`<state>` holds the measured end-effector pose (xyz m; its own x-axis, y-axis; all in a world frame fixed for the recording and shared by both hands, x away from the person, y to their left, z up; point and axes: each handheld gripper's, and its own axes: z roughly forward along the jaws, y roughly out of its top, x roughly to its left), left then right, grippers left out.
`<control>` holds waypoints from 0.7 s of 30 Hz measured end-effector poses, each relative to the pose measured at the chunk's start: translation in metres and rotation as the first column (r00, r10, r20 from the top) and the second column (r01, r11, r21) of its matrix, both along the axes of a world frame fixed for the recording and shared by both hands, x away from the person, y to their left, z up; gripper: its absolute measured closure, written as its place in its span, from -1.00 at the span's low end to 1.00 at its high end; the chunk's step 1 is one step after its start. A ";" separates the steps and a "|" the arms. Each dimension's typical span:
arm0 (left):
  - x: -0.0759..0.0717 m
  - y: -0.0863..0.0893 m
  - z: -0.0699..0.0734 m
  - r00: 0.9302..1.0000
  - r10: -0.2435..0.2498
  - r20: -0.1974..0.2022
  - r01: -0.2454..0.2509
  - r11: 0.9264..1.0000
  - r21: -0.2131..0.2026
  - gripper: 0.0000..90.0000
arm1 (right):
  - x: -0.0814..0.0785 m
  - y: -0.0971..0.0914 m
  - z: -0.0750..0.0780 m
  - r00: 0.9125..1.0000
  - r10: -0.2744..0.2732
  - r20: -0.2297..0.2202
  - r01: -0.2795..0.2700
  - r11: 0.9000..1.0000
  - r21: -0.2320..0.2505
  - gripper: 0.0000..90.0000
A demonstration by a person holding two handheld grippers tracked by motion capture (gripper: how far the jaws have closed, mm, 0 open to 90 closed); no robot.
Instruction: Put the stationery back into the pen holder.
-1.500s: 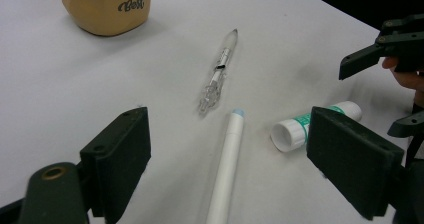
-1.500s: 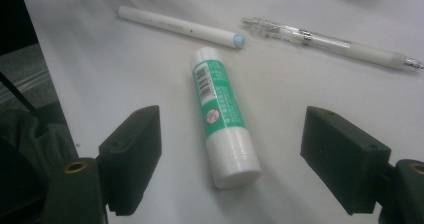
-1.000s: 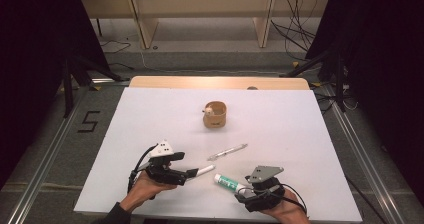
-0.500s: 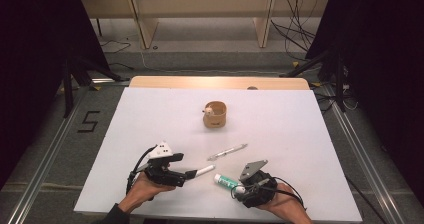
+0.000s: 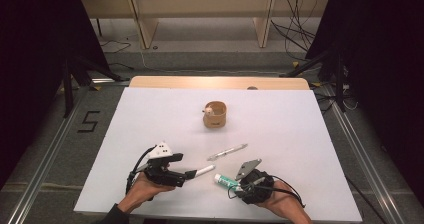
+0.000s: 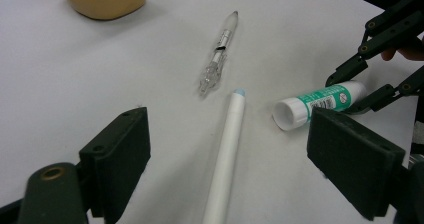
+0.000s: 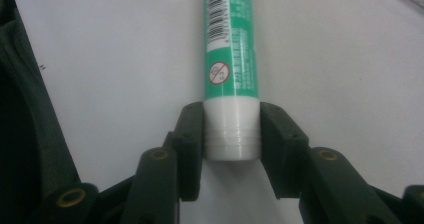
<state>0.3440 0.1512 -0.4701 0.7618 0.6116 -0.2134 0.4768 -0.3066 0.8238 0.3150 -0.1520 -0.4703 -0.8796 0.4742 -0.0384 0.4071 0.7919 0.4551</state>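
Note:
A green and white glue stick (image 7: pixel 231 59) lies on the white table (image 5: pixel 150 114) near its front edge. My right gripper (image 7: pixel 232 134) has just been closing its jaws on the stick's white end, and both pads now press it. From above, the right gripper (image 5: pixel 239 185) sits at the glue stick's (image 5: pixel 226 180) right end. My left gripper (image 6: pixel 237 154) stands open, and a white pen (image 6: pixel 227 149) lies on the table between its wide jaws, touching neither pad. In the high view the left gripper (image 5: pixel 192 174) points right along that white pen (image 5: pixel 204 172).
A clear pen (image 5: pixel 227 152) lies slantwise a little beyond both grippers. A tan wooden cup (image 5: pixel 215 115) stands upright at the middle of the table. Dark frame rails and cables border the table on both sides.
The right gripper has turned and shifted slightly left onto the glue stick's end and closed its jaws on it. The left gripper has stayed put.

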 end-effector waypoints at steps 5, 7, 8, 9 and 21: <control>0.000 0.001 0.000 1.000 0.002 -0.003 -0.002 1.000 -0.003 -0.62 | -0.004 0.003 0.001 0.998 0.023 0.051 -0.022 1.000 -0.022 0.45; 0.000 0.001 0.000 1.000 0.002 -0.003 -0.003 1.000 -0.003 -0.62 | -0.006 0.003 0.001 0.997 0.029 0.071 -0.027 0.999 -0.032 0.46; 0.000 0.001 0.000 1.000 0.002 -0.003 -0.003 1.000 -0.003 -0.62 | -0.006 0.003 0.001 0.997 0.029 0.071 -0.027 0.999 -0.032 0.46; 0.000 0.000 0.000 1.000 0.002 -0.003 -0.002 1.000 -0.001 -0.62 | -0.007 0.003 0.002 0.995 0.035 0.097 -0.032 0.999 -0.032 0.46; 0.000 0.002 0.002 1.000 0.010 -0.004 -0.010 1.000 -0.013 -0.62 | -0.022 0.008 0.008 0.928 0.105 0.358 -0.078 0.993 -0.090 0.46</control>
<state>0.3445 0.1533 -0.4681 0.7547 0.6165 -0.2244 0.4832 -0.2908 0.8258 0.2926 -0.1440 -0.4620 -0.8389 0.3759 -0.3936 0.1498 0.8547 0.4971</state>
